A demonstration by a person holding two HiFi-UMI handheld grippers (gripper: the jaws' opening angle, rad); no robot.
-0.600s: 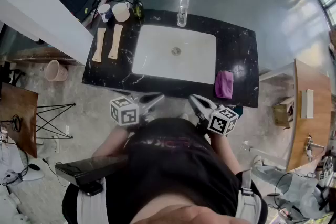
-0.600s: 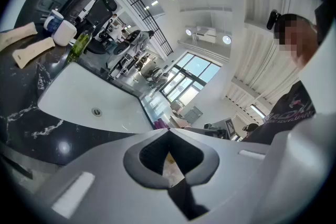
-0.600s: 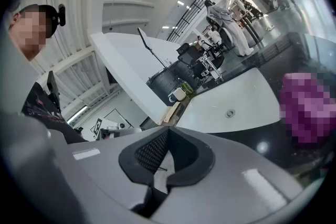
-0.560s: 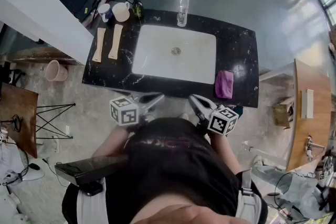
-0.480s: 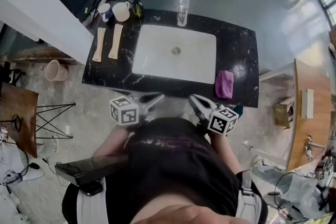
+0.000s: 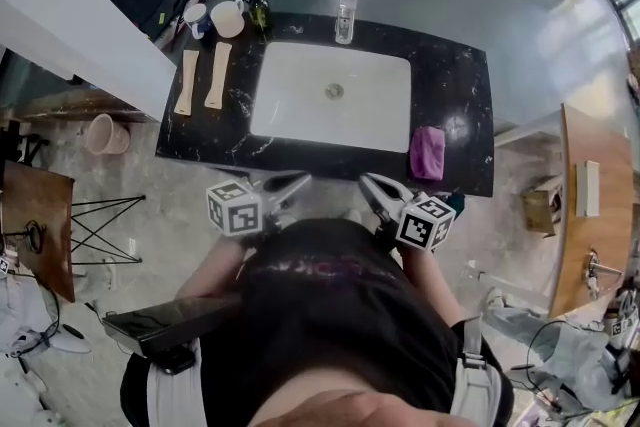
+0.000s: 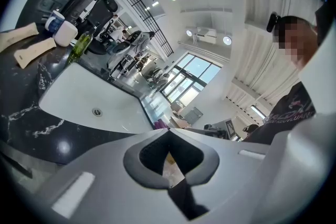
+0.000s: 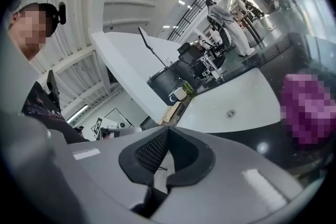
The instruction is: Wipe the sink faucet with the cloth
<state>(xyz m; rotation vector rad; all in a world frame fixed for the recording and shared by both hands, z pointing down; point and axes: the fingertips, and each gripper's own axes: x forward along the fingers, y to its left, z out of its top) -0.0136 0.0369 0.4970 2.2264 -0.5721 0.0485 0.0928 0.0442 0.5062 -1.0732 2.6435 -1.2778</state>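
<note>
Left gripper (image 6: 303,181), right gripper (image 6: 366,183) closed, empty

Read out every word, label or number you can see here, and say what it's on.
No text here is readable.
Shirt print: pinkish lettering, too blurred to read.
Left marker cube and right marker cube: black-and-white square patterns, not words.

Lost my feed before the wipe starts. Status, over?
Left gripper and right gripper: jaws shut, empty, at near edge of counter. Cloth lies right of sink, untouched. Faucet at far rim; nothing blocks the cloth.
</note>
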